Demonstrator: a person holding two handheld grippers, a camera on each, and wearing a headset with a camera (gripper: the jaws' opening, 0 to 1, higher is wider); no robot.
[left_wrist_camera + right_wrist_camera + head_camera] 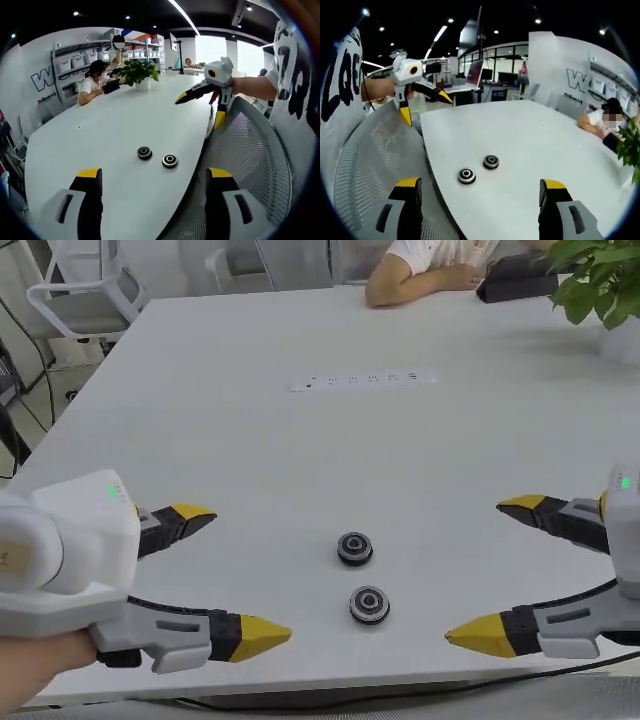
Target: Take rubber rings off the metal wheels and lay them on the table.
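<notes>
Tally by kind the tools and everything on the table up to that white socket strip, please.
Metal wheels: 2, far wheel, near wheel
Socket strips: 1, power strip
Hand-held tools: 2, left tool, right tool, both open
Total: 5

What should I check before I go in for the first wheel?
1. Left gripper jaws open: ok.
2. Right gripper jaws open: ok.
3. Far wheel and near wheel lie flat between the grippers: ok.
4. Wheels apart, not touching: ok.
5. Bare table beside them for laying rings: ok.
6. How tightly the rubber rings sit: cannot tell.
</notes>
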